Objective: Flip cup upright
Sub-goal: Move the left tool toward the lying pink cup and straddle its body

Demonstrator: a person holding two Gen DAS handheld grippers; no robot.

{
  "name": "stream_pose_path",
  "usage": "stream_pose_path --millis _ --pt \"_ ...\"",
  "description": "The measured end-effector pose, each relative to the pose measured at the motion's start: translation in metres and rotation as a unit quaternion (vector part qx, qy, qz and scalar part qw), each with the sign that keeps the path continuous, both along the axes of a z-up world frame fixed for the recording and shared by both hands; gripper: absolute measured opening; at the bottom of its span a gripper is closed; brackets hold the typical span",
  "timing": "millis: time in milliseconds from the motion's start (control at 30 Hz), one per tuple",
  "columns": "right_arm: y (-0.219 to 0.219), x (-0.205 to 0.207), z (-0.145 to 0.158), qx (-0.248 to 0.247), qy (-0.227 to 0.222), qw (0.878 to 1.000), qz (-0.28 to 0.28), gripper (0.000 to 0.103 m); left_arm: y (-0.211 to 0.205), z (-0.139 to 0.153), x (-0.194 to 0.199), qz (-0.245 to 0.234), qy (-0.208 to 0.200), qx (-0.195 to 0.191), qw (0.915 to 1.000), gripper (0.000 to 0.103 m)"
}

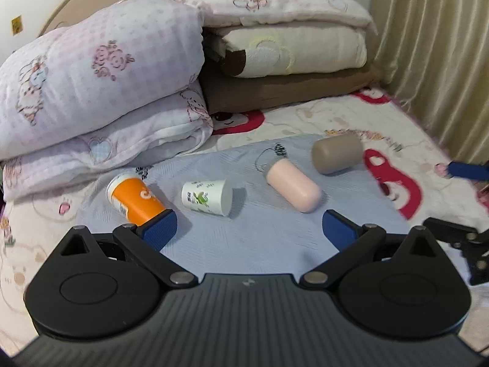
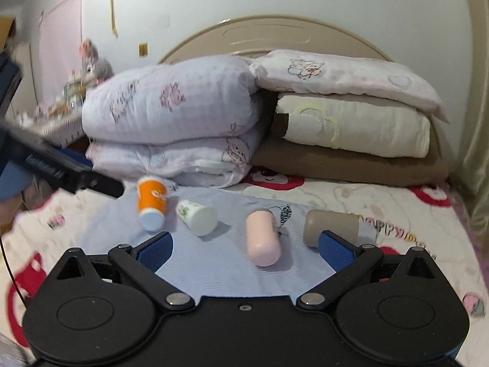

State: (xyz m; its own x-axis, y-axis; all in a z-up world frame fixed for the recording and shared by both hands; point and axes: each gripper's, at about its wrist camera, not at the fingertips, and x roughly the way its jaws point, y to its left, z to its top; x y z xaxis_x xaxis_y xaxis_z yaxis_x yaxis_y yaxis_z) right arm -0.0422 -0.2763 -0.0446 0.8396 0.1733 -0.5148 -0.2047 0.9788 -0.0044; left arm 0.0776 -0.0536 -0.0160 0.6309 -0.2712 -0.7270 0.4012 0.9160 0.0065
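Several cups lie on their sides on a light blue cloth [image 1: 244, 238] on the bed. From left: an orange cup [image 1: 136, 197], a white cup with green print [image 1: 207, 197], a pink cup [image 1: 293, 188] and a taupe cup [image 1: 336, 154]. The right wrist view shows them too: orange [image 2: 151, 203], white [image 2: 197, 217], pink [image 2: 263, 238], taupe [image 2: 331, 226]. My left gripper [image 1: 249, 229] is open and empty, just short of the cups, its left finger by the orange cup. My right gripper [image 2: 244, 249] is open and empty, the pink cup between its fingers' line.
Folded quilts [image 1: 101, 91] and stacked pillows [image 1: 290, 49] stand behind the cloth against the headboard. A curtain [image 1: 443, 46] hangs at the right. A small metal ring with a charm [image 1: 275, 153] lies by the pink cup. The other gripper shows at the right edge [image 1: 464, 238].
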Motion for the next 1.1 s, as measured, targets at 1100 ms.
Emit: stream_pose_path --millis 1100 --pt "-0.001 0.195 -0.134 0.008 0.1 0.995 0.018 0.084 -0.075 -0.159 0.159 0.002 0.132 -0.15 0.9798 0.086"
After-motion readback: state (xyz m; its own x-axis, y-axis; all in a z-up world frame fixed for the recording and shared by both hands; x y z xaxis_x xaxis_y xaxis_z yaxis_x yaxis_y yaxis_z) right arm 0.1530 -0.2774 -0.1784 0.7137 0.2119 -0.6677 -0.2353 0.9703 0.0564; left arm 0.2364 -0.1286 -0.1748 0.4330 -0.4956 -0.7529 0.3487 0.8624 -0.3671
